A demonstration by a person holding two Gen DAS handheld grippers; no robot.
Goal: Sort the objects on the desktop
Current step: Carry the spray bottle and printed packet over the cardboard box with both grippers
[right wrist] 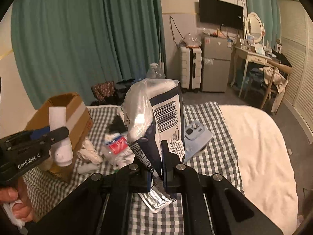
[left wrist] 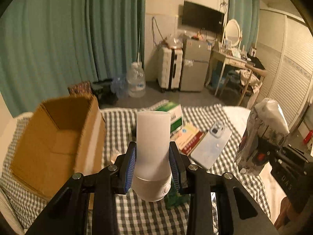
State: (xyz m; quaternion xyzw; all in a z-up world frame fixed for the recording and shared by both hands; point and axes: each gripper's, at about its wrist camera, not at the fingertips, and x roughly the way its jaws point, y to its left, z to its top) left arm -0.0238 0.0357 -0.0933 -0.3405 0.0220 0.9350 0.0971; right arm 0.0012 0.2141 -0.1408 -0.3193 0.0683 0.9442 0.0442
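Note:
My left gripper [left wrist: 152, 156] is shut on a white bottle-shaped device [left wrist: 152, 141], held upright above the checked cloth just right of an open cardboard box [left wrist: 58, 137]. The device also shows in the right wrist view [right wrist: 58, 129], beside the box [right wrist: 76, 115]. My right gripper [right wrist: 154, 160] is shut on a plastic snack bag [right wrist: 156, 117] with a barcode, held up over the cloth. The bag shows at the right of the left wrist view [left wrist: 262, 137].
On the checked cloth [left wrist: 225, 176] lie a pale blue phone [left wrist: 213, 145], a red-and-cream book [left wrist: 187, 137], a green-and-white box [left wrist: 172, 115], and crumpled white wrappers [right wrist: 117, 148]. A white quilt [right wrist: 264, 146] lies to the right. Furniture stands at the far wall.

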